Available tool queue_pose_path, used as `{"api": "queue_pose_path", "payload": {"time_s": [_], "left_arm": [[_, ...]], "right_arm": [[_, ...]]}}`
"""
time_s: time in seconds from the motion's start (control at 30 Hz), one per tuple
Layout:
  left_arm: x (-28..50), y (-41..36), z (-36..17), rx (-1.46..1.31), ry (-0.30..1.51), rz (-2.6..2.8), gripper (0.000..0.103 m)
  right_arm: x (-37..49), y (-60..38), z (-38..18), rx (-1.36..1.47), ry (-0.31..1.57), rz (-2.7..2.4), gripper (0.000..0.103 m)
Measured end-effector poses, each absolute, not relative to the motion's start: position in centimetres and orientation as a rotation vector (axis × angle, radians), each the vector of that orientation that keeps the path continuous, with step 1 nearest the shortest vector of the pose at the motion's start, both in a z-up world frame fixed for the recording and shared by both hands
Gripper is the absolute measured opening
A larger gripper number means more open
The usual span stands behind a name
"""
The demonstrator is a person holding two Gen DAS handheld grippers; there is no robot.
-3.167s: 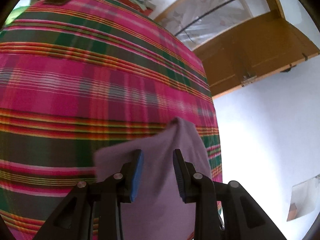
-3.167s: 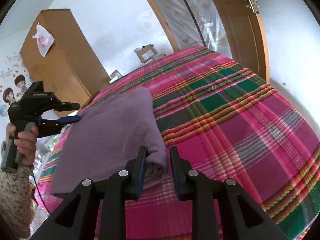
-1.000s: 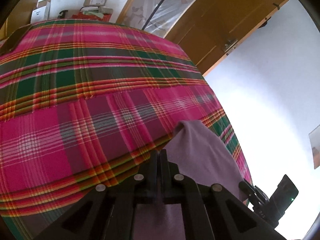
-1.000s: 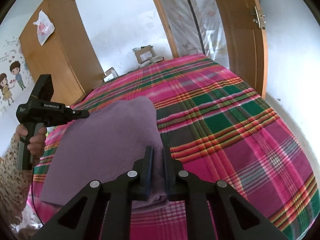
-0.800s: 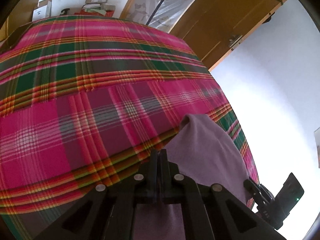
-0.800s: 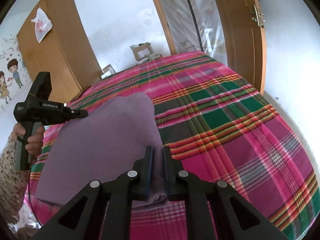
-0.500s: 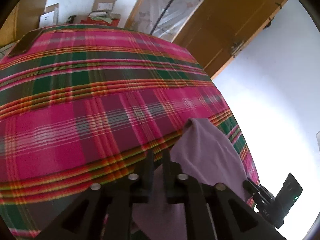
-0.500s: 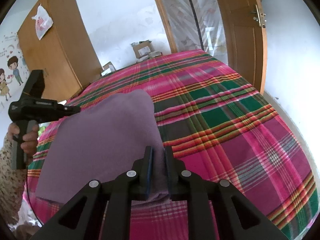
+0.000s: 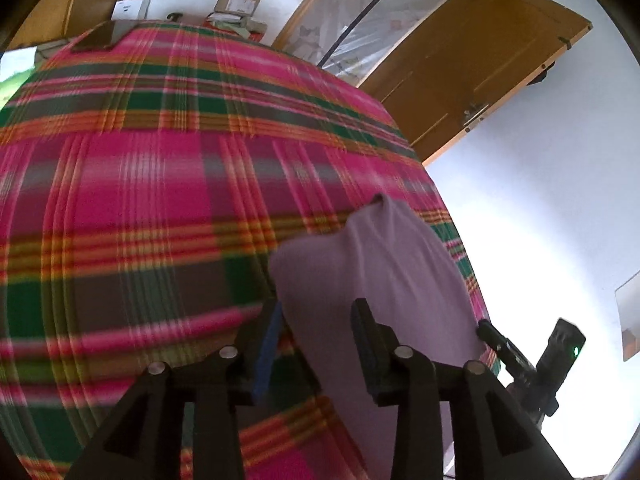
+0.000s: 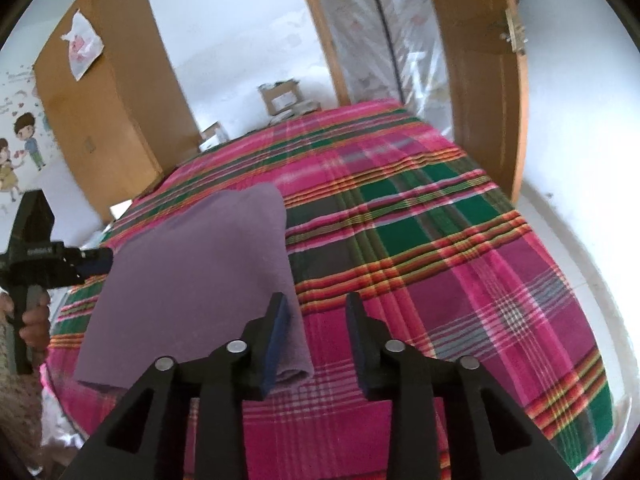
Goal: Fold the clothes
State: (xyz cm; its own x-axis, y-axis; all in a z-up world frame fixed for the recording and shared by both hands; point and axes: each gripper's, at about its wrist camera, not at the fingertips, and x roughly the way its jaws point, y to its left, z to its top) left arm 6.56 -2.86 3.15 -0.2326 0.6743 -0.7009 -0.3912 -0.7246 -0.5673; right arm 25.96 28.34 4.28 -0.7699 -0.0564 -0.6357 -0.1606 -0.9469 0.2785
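Our purple cloth (image 10: 200, 276) lies flat on the plaid bedspread (image 10: 440, 272), near the bed edge that is closest to us. It looks folded, because we can see two layers at its near corner in the right wrist view.

Half a second ago both claws were pinched shut on this cloth. Now both are wide. The right gripper (image 10: 316, 316) has let go, and its left finger sits over the cloth's near right corner, while its right finger is over the bedspread. The left gripper (image 9: 318, 320) has let go too, and the cloth's other end lies between its open fingers. We cannot tell if those fingers touch the cloth.

In the left wrist view the far corner of the cloth stands up in a little peak. The bedspread looks smeared there, so we think that hand is moving.

We think this fold is done, because nothing holds the cloth any more. Next we may pull both claws away, or smooth the peak down.

Behind the bed are a wooden wardrobe (image 10: 104, 104), a wooden door (image 10: 480, 80) and some cardboard boxes (image 10: 280, 98).
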Motion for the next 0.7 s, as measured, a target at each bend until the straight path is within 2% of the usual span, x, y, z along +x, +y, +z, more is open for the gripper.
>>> {"api": "queue_pose_path", "payload": {"time_s": [0.03, 0.13, 0.5, 0.7], "left_arm": [[7.0, -3.0, 3.0, -1.338, -0.374, 1.985, 0.042], [7.9, -3.2, 2.5, -1.360, -0.421, 1.922, 0.047], [9.3, -2.7, 1.3, -1.409, -0.482, 1.827, 0.050], [9.0, -2.7, 0.7, -1.456, -0.507, 1.810, 0.052]], "right_arm": [[25.7, 28.6, 4.3, -1.070, 0.509, 2.873, 0.043], [24.8, 29.2, 4.2, -1.167, 0.562, 2.922, 0.050], [20.6, 32.5, 3.1, -1.398, 0.898, 2.942, 0.053], [17.5, 33.2, 2.5, -1.555, 0.945, 2.917, 0.058]]}}
